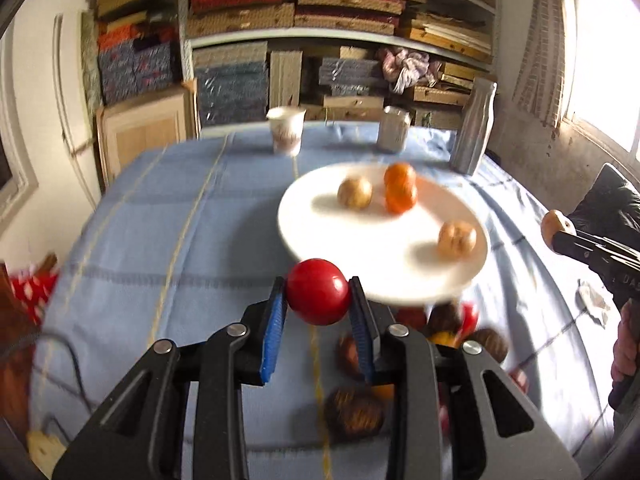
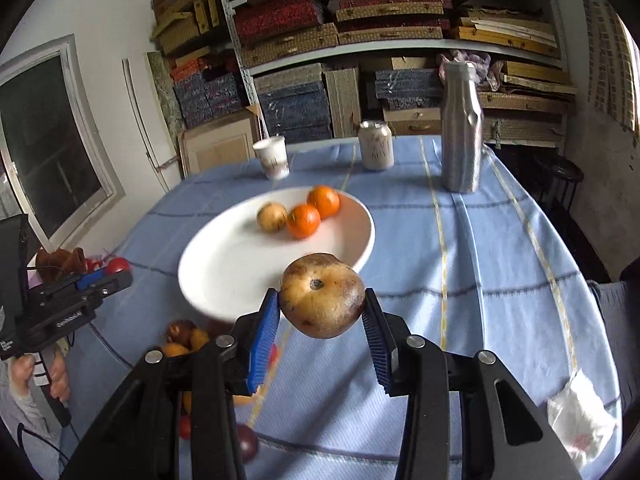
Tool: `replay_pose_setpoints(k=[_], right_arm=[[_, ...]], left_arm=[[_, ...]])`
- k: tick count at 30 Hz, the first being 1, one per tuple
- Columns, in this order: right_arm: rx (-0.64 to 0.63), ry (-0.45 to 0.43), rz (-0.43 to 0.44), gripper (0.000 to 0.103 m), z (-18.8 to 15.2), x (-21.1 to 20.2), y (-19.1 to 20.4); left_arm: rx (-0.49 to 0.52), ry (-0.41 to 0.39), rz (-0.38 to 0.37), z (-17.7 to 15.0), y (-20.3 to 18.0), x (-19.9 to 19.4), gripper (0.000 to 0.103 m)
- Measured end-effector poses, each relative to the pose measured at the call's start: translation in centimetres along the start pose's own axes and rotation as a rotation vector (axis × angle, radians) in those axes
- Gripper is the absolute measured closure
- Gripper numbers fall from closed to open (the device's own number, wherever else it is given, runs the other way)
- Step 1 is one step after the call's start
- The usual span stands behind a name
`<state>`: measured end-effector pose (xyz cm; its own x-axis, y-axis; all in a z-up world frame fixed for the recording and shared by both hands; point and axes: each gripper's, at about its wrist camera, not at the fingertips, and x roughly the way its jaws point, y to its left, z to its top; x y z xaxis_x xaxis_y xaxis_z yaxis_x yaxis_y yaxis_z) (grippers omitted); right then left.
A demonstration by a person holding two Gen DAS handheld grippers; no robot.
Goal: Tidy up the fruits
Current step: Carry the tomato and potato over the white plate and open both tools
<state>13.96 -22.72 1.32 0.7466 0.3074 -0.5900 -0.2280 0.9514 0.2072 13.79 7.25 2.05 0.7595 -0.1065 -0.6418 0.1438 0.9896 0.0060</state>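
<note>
While both carry fruit, left gripper (image 1: pixel 318 294) clamps a red apple (image 1: pixel 318 291) just short of the white plate (image 1: pixel 320 216); right gripper (image 2: pixel 320 300), clamping a brown pear (image 2: pixel 322 294), hangs at its near rim.

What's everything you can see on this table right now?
plate: one, white, mid-table
oranges: two, orange, on plate
brown fruits: two, tan, on plate
loose fruits: several, blurred, near table edge
cup: one, white, far side
can: one, pale, far side
bottle: one, silver, far right
tablecloth: one, light blue, covering table
left gripper: black, blue pads, shut on red fruit
right gripper: same, shut on spotted fruit
</note>
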Motion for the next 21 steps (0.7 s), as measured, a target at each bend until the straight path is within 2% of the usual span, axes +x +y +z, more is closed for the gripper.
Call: replay_pose_setpoints(k=[4, 7, 10, 14, 21], right_arm=[[-0.010, -0.002, 0.025, 0.060, 3.6, 1.5, 1.8], [0.005, 0.017, 0.049, 0.060, 4.7, 4.0, 3.0], [0.045, 0.049, 0.075, 0.060, 4.6, 7.1, 3.5], [0.031, 0.100, 0.053, 0.060, 3.4, 10.2, 3.6], [-0.017, 0.125, 0.036, 0.060, 3.2, 11.5, 3.7]], left_arm=[[0.003, -0.015, -0.015, 3.1, -1.5, 1.5, 0.073], [-0.018, -0.002, -0.024, 4.4, -2.1, 3.8, 0.073], [-0.032, 0.026, -0.014, 4.6, -2.2, 6.6, 0.073], [-0.047, 0.072, -0.030, 3.8, -1.7, 10.0, 0.073], [-0.047, 0.131, -0.056, 3.0, -1.2, 12.6, 0.073]])
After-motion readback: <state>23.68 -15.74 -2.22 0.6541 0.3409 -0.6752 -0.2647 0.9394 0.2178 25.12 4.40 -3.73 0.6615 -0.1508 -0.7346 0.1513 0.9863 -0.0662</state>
